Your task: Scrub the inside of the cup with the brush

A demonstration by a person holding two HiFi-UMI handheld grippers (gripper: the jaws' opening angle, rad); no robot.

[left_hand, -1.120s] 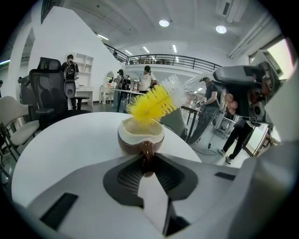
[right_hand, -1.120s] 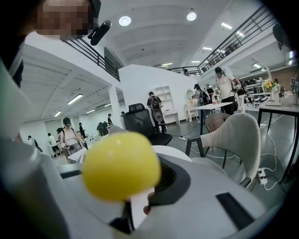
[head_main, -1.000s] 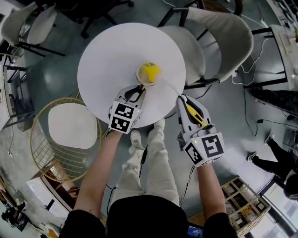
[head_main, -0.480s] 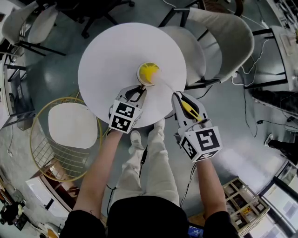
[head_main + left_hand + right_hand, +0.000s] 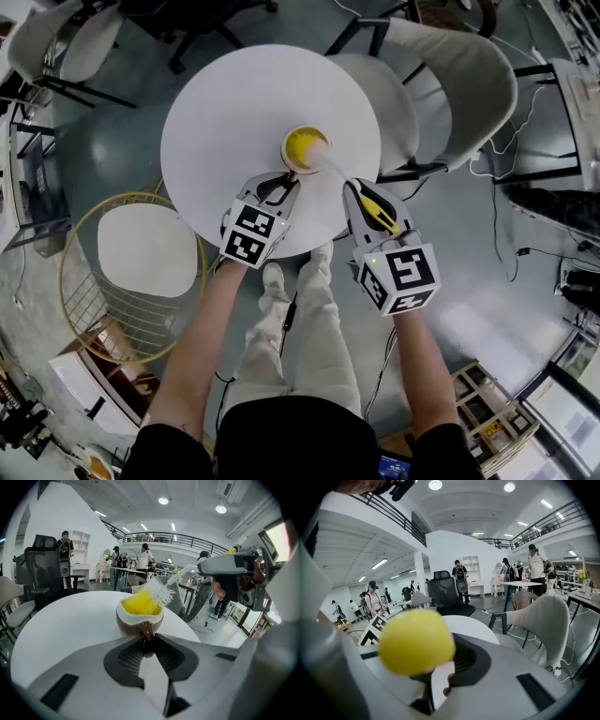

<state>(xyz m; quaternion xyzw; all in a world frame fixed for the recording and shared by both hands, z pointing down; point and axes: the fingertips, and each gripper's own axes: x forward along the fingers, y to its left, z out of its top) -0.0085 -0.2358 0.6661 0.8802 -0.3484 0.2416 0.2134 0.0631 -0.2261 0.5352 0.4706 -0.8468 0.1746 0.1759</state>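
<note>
A cup (image 5: pixel 305 148), brown outside with a white rim and yellow inside, stands on the round white table (image 5: pixel 225 103). My left gripper (image 5: pixel 278 187) is shut on the cup's brown handle (image 5: pixel 148 637), which sits between the jaws in the left gripper view. My right gripper (image 5: pixel 359 199) is shut on the brush's yellow handle (image 5: pixel 380 217). That handle's round yellow end (image 5: pixel 417 641) fills the right gripper view. The thin stem runs up-left to the cup. The white bristles (image 5: pixel 161 591) lie at the cup's (image 5: pixel 139 613) right rim, over the yellow inside.
A beige chair (image 5: pixel 450 84) stands right of the table, with its seat (image 5: pixel 384 103) tucked under the rim. A gold wire side table (image 5: pixel 141 253) with a white top sits at lower left. The table's near edge runs just under both grippers. People stand far back.
My right gripper has shifted left toward the cup and sunk a little, bringing the brush closer in. The left gripper and cup have held still.
</note>
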